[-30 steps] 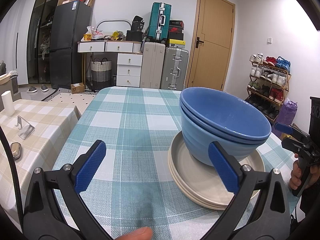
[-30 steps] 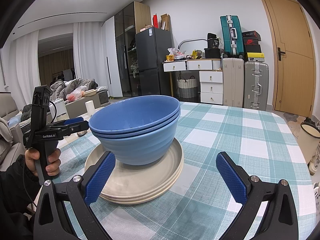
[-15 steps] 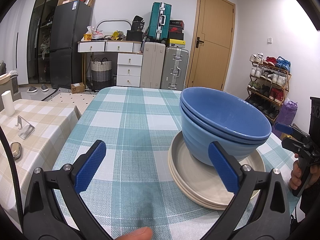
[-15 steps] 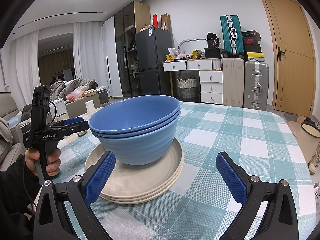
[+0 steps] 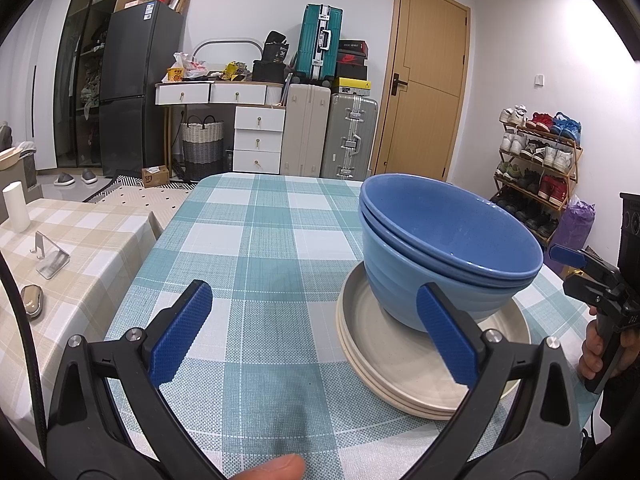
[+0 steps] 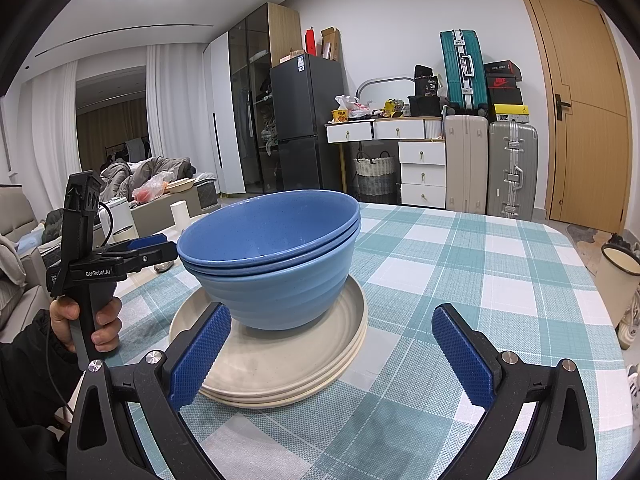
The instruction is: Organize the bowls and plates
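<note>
Blue speckled bowls point(image 6: 269, 256), three nested one inside another by the look of their rims, sit on a stack of cream round plates point(image 6: 276, 364) on the teal-and-white checked tablecloth point(image 5: 256, 264) of the table, toward its near right part in the left wrist view. Nothing has changed over the last second: stack, plates and both tools lie exactly as they did, so the sorting looks finished, or paused with both tools at rest. The left gripper point(image 5: 316, 340) hovers low over the cloth with its blue pads wide apart and nothing between them; its right pad overlaps the bowls in the picture, though I cannot tell whether it touches them. The right gripper point(image 6: 332, 356) is likewise spread wide and empty, its left pad just in front of the plates' rim. As round things, bowls and plates have no long axis in the plane of the table; their only axis runs upright, and the bowls' mouths face up, the stack leaning slightly rather than sitting dead level.
</note>
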Demonstrator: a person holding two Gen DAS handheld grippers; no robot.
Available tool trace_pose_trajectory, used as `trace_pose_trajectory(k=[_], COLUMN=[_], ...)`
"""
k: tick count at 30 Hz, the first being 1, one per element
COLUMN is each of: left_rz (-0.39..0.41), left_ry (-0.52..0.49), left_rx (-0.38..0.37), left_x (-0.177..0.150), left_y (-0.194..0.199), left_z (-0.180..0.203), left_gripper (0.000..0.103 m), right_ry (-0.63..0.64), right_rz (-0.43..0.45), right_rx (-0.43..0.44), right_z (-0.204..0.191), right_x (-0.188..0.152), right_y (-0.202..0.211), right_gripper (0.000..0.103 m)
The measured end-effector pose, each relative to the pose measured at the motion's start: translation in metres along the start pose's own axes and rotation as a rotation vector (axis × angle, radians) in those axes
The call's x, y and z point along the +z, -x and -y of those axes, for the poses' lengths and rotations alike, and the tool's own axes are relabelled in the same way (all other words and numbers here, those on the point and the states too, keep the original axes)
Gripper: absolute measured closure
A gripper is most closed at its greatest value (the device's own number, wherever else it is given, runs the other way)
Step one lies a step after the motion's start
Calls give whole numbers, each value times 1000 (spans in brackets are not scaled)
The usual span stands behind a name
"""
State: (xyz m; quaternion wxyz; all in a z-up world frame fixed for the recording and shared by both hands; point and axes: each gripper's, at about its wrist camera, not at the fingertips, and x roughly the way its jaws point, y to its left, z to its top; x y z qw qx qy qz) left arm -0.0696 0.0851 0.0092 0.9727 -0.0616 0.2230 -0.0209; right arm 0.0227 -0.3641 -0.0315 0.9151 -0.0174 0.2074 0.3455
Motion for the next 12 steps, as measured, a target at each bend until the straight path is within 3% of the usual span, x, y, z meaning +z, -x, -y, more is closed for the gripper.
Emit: trace_pose_trajectory(k=[12], left_rz=[-1], left_ry=[0], left_rx=[-1], left_x=[0], left_y=[0], left_z=[0], left_gripper=[1], right_ry=[-1], right_rz=[-1], right_rx=[0], right_z=[0], right_x=[0], right_y=[0], right_gripper=[0])
